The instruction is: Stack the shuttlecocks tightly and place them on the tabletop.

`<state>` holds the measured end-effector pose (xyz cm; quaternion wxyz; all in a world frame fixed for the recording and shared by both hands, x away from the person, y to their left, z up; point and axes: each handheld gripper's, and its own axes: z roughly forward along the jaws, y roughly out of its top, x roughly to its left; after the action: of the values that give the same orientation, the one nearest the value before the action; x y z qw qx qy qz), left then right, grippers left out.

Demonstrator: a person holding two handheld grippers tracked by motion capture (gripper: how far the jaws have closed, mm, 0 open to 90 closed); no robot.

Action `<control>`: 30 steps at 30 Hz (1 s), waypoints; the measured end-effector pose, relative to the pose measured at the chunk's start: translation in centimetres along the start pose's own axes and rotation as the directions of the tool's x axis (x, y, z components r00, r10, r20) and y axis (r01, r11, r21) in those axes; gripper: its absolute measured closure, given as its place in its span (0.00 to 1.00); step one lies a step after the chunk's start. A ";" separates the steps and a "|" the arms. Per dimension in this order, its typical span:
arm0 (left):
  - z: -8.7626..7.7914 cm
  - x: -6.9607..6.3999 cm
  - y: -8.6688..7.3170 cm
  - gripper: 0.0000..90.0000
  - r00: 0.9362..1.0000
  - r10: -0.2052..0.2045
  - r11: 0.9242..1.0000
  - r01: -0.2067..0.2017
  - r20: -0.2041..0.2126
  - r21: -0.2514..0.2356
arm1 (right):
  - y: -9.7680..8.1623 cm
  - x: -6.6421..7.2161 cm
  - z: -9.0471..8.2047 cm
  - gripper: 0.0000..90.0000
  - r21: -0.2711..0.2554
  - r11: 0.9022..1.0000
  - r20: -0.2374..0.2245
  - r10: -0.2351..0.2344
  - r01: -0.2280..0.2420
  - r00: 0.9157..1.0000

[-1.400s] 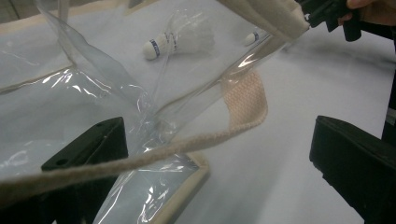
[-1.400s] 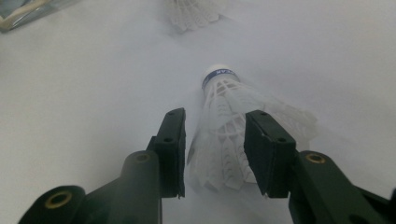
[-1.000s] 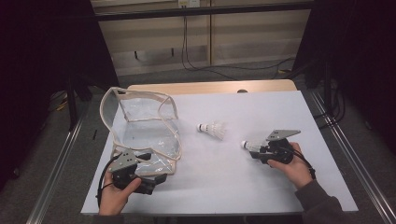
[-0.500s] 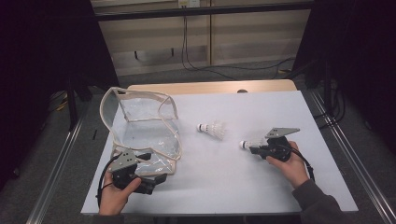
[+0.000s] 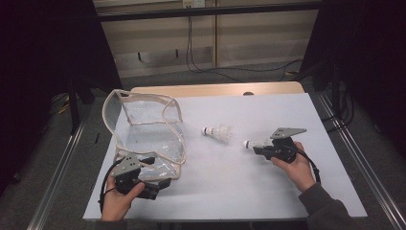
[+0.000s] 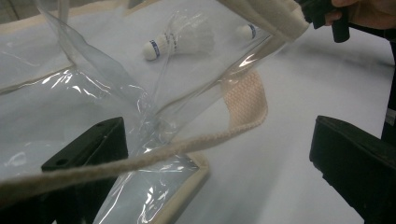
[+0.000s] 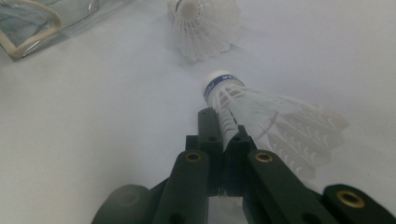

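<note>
A clear plastic bag (image 5: 148, 129) with cream trim stands open at the table's left; it also shows in the left gripper view (image 6: 70, 93) and the right gripper view (image 7: 37, 18). My left gripper (image 5: 158, 184) is at its near corner. It is open (image 6: 215, 126), with the bag's cream cord and plastic running between the wide jaws. One white shuttlecock (image 5: 218, 132) (image 7: 203, 23) (image 6: 180, 39) lies mid-table. My right gripper (image 5: 258, 146) (image 7: 223, 126) is shut on a second shuttlecock (image 5: 251, 143) (image 7: 261, 107) by its feather skirt, cork pointing left, low over the table.
A white sheet (image 5: 268, 110) covers the table, with a wooden edge (image 5: 215, 89) at the back. Metal rails (image 5: 354, 158) run along both sides. Black cables (image 5: 201, 62) hang over the floor behind. Bare sheet lies between the bag and the right hand.
The right hand with its shuttlecock has nudged slightly left. The left hand, the bag and the loose shuttlecock have stayed put.
</note>
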<state>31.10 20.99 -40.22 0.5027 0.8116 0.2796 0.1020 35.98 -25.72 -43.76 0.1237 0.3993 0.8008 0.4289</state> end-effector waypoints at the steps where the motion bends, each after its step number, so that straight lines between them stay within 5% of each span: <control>1: 0.0 0.0 0.0 0.05 1.000 0.000 1.000 0.000 0.000 -0.001 | 0.1 0.0 0.0 1.00 -0.004 1.000 -0.001 0.003 -0.003 1.000; 30: 0.1 0.2 0.0 0.05 1.000 0.001 1.000 -0.001 0.001 -0.006 | 1.0 -0.3 0.1 0.99 -0.045 0.999 -0.027 0.029 -0.030 0.999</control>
<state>31.29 20.99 -40.33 0.5050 0.8104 0.2787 0.1028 36.82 -25.57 -43.09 0.1161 0.4025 0.7864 0.4540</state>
